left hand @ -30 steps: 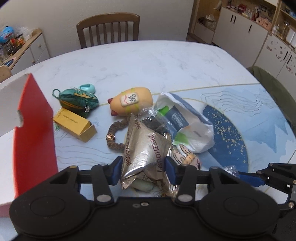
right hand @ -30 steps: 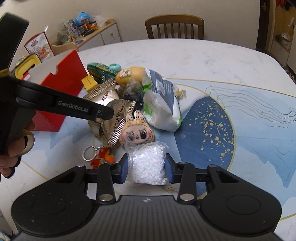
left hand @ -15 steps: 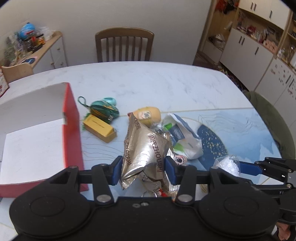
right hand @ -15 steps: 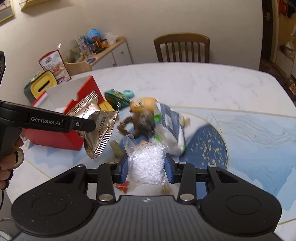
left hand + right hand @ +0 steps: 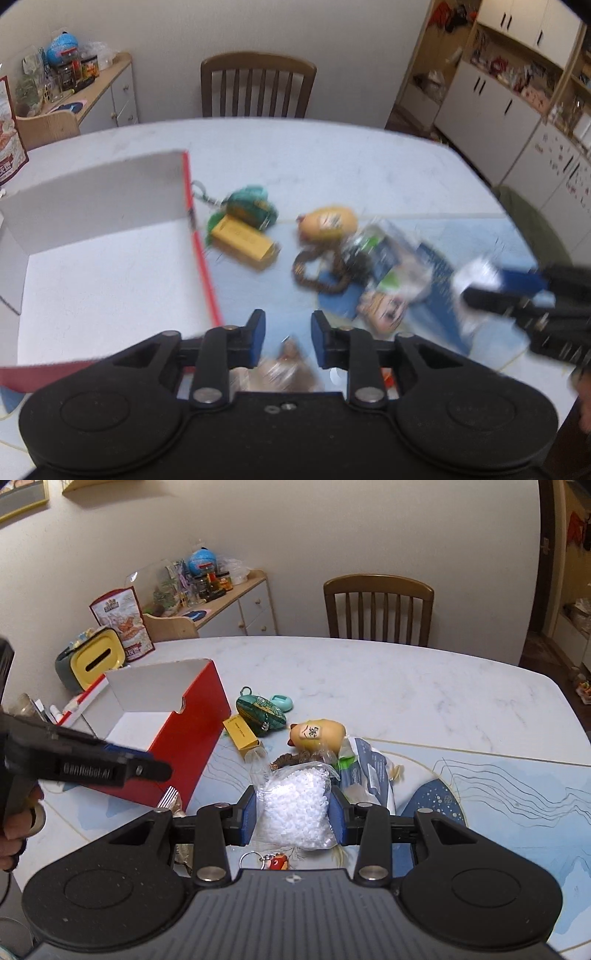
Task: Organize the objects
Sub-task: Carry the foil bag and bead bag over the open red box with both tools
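The open red cardboard box with a white inside [image 5: 192, 731] is the landmark, and it sits furthest left on the pale marble table [image 5: 406, 686]. Above its near right corner hangs the left gripper [image 5: 284, 332], its 2 jaws released and nothing between them. Under it, a crumpled gold foil snack packet [image 5: 171, 801] lies just beside the box's near wall. It looks to be outside the box, though blur in the left wrist view keeps that from being certain. To the right of the box and nearer than its front corner, the right gripper [image 5: 293, 805] is clenched on a clear plastic bag of white pellets [image 5: 295, 812]. The bag's long axis runs forward along the fingers, with the loose neck sticking out past the tips. From these jaws the box opening lies ahead and to the left, so I judge the coming move to be a leftward carry over the red wall. The right hand alone is loaded for it. Further right of the box, a small yellow carton [image 5: 242, 734], a green pouch [image 5: 260, 710] and a yellow chicken-shaped toy [image 5: 317, 733] are not yet sorted.
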{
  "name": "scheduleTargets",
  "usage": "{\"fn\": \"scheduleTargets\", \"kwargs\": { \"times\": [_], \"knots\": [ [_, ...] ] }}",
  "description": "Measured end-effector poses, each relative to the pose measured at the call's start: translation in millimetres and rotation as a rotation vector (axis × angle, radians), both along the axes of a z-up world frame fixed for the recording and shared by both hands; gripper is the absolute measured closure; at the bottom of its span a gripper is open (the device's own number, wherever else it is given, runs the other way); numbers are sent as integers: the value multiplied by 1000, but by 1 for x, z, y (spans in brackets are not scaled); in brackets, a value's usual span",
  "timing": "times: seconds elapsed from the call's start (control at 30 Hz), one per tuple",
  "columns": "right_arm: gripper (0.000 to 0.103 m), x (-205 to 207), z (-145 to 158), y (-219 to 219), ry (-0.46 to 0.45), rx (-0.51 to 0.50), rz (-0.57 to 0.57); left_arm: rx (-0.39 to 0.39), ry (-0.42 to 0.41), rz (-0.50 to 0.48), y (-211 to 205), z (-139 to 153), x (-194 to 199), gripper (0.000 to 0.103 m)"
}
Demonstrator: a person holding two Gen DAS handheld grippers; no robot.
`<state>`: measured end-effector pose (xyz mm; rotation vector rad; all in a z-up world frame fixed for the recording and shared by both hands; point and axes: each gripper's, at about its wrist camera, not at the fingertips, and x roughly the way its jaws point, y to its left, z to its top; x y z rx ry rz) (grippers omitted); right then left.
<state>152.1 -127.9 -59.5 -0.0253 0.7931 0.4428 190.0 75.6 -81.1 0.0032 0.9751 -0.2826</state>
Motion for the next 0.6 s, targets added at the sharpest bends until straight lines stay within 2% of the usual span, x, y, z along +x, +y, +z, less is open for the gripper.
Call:
{"fn": "scheduleTargets", "kwargs": {
  "times": [0.1,0.17,0.23,0.27,0.37,0.47,0.6],
  "knots": [
    [64,-2,-6,2,23,-9,-27,3,53,-26,7,-17,-6,70],
    [64,-5,-10,2,38,-6,-48,15,70,-47,8,-27,-12,60],
    [64,-9,-13,2,46,-4,-61,8,71,-63,8,-36,-17,22],
    [64,-11,-14,2,50,-5,-66,8,66,-64,6,-40,-19,18],
    [64,-15,-17,2,60,-10,-72,25,71,-82,-2,-52,-20,18],
    [64,-19,-18,0,64,-15,-74,19,110,-55,-7,-69,-14,18],
    [64,-23,-18,-7,66,-23,-77,13,139,-1,-10,-85,-4,27]
  ]
}}
